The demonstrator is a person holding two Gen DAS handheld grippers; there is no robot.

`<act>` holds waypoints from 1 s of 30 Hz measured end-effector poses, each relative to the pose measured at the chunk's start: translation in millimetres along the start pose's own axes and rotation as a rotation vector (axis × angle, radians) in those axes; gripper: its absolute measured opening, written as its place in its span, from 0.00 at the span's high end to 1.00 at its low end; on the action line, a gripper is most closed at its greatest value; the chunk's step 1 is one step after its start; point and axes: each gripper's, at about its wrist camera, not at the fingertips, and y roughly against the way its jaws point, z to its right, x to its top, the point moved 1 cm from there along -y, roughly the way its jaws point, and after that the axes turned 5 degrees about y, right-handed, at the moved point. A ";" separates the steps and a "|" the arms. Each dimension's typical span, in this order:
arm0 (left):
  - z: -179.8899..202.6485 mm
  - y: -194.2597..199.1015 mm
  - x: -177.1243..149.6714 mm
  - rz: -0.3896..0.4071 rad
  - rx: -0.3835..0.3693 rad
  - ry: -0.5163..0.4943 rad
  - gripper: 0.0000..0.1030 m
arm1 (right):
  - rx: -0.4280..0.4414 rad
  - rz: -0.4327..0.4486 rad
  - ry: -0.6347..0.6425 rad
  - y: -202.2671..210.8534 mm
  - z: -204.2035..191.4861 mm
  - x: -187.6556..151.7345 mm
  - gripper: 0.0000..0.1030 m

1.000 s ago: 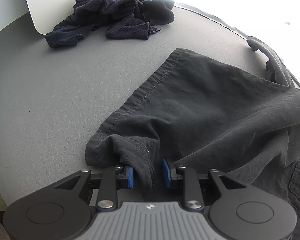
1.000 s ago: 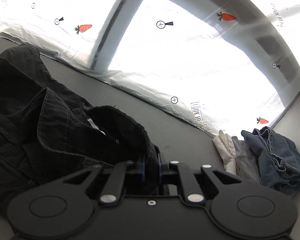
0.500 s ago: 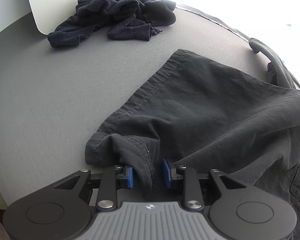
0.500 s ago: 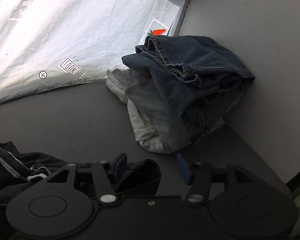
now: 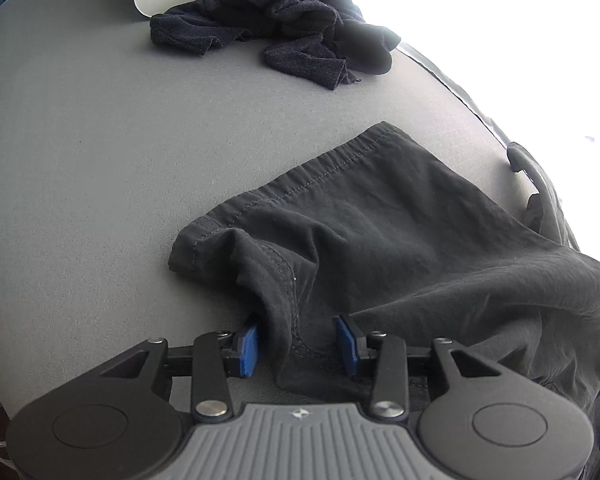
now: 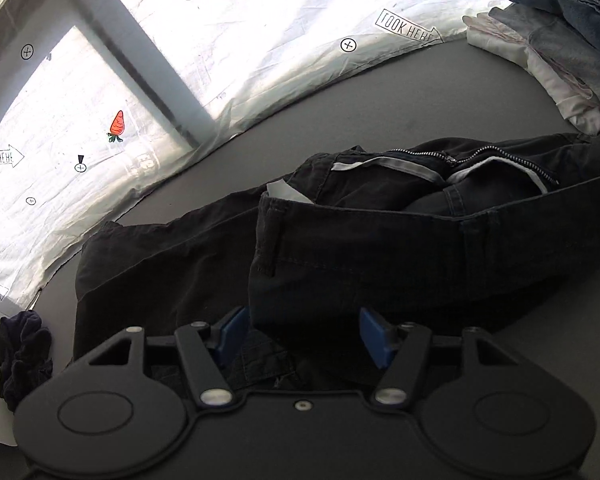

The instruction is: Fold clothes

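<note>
A pair of black shorts (image 5: 380,224) lies on the grey table (image 5: 80,160). In the left wrist view a bunched hem corner hangs between the blue pads of my left gripper (image 5: 298,344), whose jaws stand apart and open. In the right wrist view the shorts (image 6: 400,248) show their waistband, zipper and white pocket lining, folded over near the front. My right gripper (image 6: 304,336) is open just in front of the waistband edge, with cloth lying between the pads.
A crumpled dark navy garment (image 5: 284,20) lies at the far side of the table against a white board, and also shows at lower left in the right wrist view (image 6: 20,352). A stack of folded jeans and light clothes (image 6: 560,40) sits at the far right. A white printed sheet (image 6: 260,40) lines the back.
My left jaws have opened wider and the hem corner sits looser between them. My right gripper let go of the waistband, opened, and swung left to face the shorts.
</note>
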 end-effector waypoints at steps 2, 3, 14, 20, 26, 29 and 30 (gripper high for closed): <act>-3.0 1.3 -3.3 0.012 -0.016 0.008 0.59 | 0.029 -0.068 -0.082 -20.8 -1.8 3.6 0.38; -4.3 1.5 -3.5 0.018 -0.021 0.026 0.58 | 0.029 -0.091 -0.148 -28.7 0.4 5.4 0.37; -6.5 5.0 -13.6 0.071 -0.046 0.090 0.49 | -0.067 -0.166 -0.214 -81.9 -8.3 20.9 0.63; -8.1 5.7 -10.1 0.048 -0.041 0.136 0.52 | -0.051 -0.082 -0.048 -43.0 -9.2 28.8 0.83; -22.1 5.3 -4.5 0.007 -0.068 0.171 0.66 | -0.089 0.132 0.055 15.2 17.3 49.0 0.89; -28.3 4.8 -1.3 -0.016 -0.081 0.183 0.70 | -0.163 0.251 0.070 32.9 44.2 59.2 0.90; -29.5 4.2 0.1 -0.026 -0.085 0.181 0.74 | -0.194 0.282 0.058 38.5 56.9 60.1 0.90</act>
